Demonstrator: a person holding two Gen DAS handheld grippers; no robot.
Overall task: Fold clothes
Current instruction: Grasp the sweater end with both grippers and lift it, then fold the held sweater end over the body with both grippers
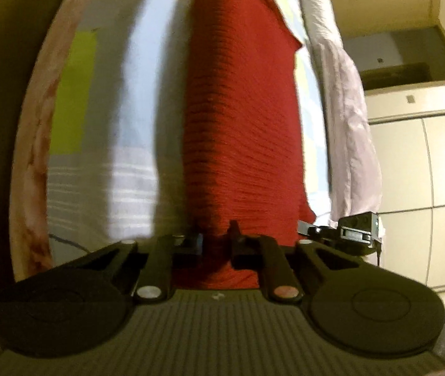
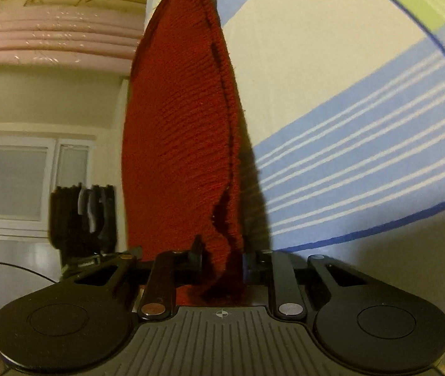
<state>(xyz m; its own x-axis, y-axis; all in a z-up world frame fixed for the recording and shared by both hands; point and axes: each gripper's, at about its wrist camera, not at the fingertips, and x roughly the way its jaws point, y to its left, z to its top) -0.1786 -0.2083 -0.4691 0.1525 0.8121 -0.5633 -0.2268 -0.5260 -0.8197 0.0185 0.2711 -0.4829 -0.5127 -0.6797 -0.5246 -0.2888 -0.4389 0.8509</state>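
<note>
A red knitted garment (image 1: 241,109) lies stretched out on a bed sheet (image 1: 97,172) with blue, white and lime stripes. In the left wrist view its near edge runs between the two black fingers of my left gripper (image 1: 216,239), which is shut on the knit. In the right wrist view the same red garment (image 2: 178,125) shows a folded, seamed edge on its right side. That edge passes between the fingers of my right gripper (image 2: 224,255), also shut on it. The right gripper's body (image 1: 348,233) shows at the garment's right corner in the left wrist view.
A pale pink rolled duvet (image 1: 348,109) lies along the sheet's right side, with cream wardrobe doors (image 1: 426,188) beyond. In the right wrist view the striped sheet (image 2: 363,156) spreads to the right, while a window (image 2: 9,181) and dark hanging items (image 2: 81,213) are on the left.
</note>
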